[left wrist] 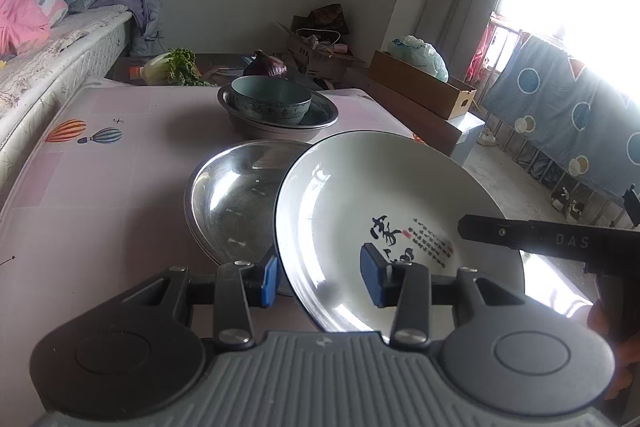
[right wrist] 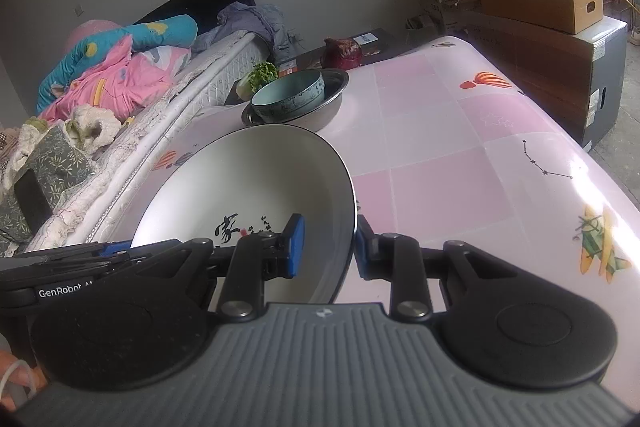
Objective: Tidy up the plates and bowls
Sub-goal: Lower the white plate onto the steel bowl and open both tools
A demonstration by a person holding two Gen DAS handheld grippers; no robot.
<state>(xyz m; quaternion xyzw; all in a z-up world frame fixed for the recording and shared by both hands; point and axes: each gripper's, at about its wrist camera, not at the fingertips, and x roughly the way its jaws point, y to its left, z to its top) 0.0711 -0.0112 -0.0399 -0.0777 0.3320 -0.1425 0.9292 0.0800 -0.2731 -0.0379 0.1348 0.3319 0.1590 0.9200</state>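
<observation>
white plate [left wrist: 384,195] tilted above the worktop [left wrist: 120,187], its rim straddled by both grippers: left gripper [left wrist: 319,281] and right gripper [right wrist: 326,247], each with one pad inside, one outside, likely to steady it. steel basin [left wrist: 236,203] sits just beside the plate, probably its destination; beyond the plate, teal bowl [left wrist: 272,99] nests in another basin [left wrist: 280,127]; nothing blocks.

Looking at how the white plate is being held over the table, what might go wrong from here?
The white plate is tilted, each gripper straddling only its rim: left gripper, right gripper. It may slip, striking the empty steel basin beneath its edge. It is also close to the table edge.
</observation>
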